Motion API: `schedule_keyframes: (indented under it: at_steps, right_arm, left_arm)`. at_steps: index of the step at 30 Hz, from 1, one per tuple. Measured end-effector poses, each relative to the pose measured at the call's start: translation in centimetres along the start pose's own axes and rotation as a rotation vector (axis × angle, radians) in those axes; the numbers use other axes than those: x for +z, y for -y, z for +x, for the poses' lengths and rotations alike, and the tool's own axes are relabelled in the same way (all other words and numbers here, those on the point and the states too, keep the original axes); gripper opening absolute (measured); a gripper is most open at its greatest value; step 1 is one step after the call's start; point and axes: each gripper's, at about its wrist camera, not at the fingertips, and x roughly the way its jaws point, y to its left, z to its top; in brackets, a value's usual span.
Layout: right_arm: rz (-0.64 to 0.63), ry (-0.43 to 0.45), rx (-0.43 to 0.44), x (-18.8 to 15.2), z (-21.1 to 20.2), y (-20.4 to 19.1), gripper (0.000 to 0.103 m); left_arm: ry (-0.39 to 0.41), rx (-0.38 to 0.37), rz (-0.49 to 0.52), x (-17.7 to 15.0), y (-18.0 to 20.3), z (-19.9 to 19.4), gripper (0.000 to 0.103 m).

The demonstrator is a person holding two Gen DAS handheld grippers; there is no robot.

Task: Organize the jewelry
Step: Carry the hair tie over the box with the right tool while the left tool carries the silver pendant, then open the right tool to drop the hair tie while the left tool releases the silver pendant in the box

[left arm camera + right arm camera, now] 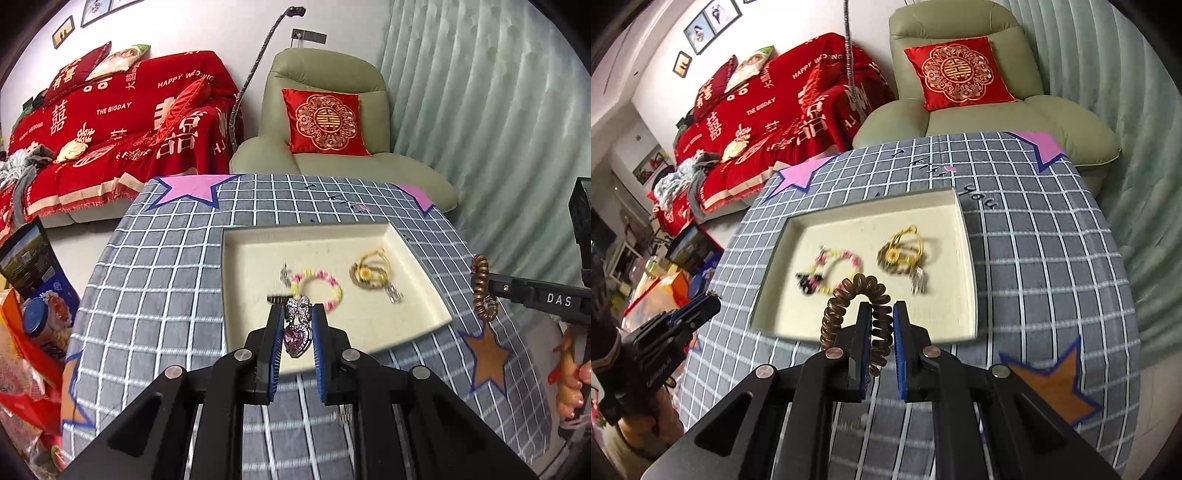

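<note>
My left gripper [298, 314] is shut on a silver pendant with a pink heart stone [296, 332], held over the near edge of a cream tray [255, 240]. My right gripper [878, 314] is shut on a brown spiral hair tie [849, 299], also over the tray's near edge [775, 306]; the right gripper and the tie [482, 291] also show at the right of the left wrist view. In the tray lie a pink and yellow bead bracelet [319, 290] and a gold bracelet bundle [371, 275]. The bracelet [834, 271] and the gold bundle [903, 253] also show in the right wrist view.
The tray sits on a table with a grey checked cloth [166, 258] with star patches. A green armchair with a red cushion [325, 122] and a red-covered sofa [110, 129] stand behind. Bags and boxes [33, 314] lie left of the table.
</note>
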Motion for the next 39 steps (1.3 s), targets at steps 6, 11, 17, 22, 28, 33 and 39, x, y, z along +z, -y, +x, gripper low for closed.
schedule_keyframes:
  at_steps: [6, 11, 17, 22, 28, 33, 39]
  right_arm:
    - [0.003, -0.027, -0.035, 2.5, 4.4, 0.6, 0.012]
    - [0.006, -0.056, -0.045, 3.2, 7.9, 0.9, 0.012]
    - [-0.024, -0.087, -0.072, 2.3, 11.1, 1.1, 0.012]
    - [-0.032, -0.1, -0.094, 1.8, 12.4, 1.5, 0.012]
    - [-0.065, -0.105, -0.12, 1.3, 13.4, 1.3, 0.013]
    - [-0.102, -0.108, -0.14, 0.9, 13.6, 0.7, 0.014]
    - [-0.085, -0.092, -0.134, 0.9, 13.0, 0.9, 0.059]
  left_arm:
    - [-0.034, 0.03, -0.019, 1.5, -0.3, 4.7, 0.024]
    - [-0.081, 0.064, -0.023, 1.2, -0.6, 8.5, 0.024]
    - [-0.128, 0.093, 0.006, 0.1, -0.4, 11.6, 0.024]
    - [-0.135, 0.11, 0.027, -0.4, 0.0, 12.5, 0.024]
    - [-0.119, 0.14, 0.061, -0.7, 0.7, 12.7, 0.024]
    - [-0.119, 0.155, 0.08, -0.8, 1.2, 12.7, 0.024]
    - [-0.124, 0.162, 0.07, -0.9, 1.0, 12.4, 0.025]
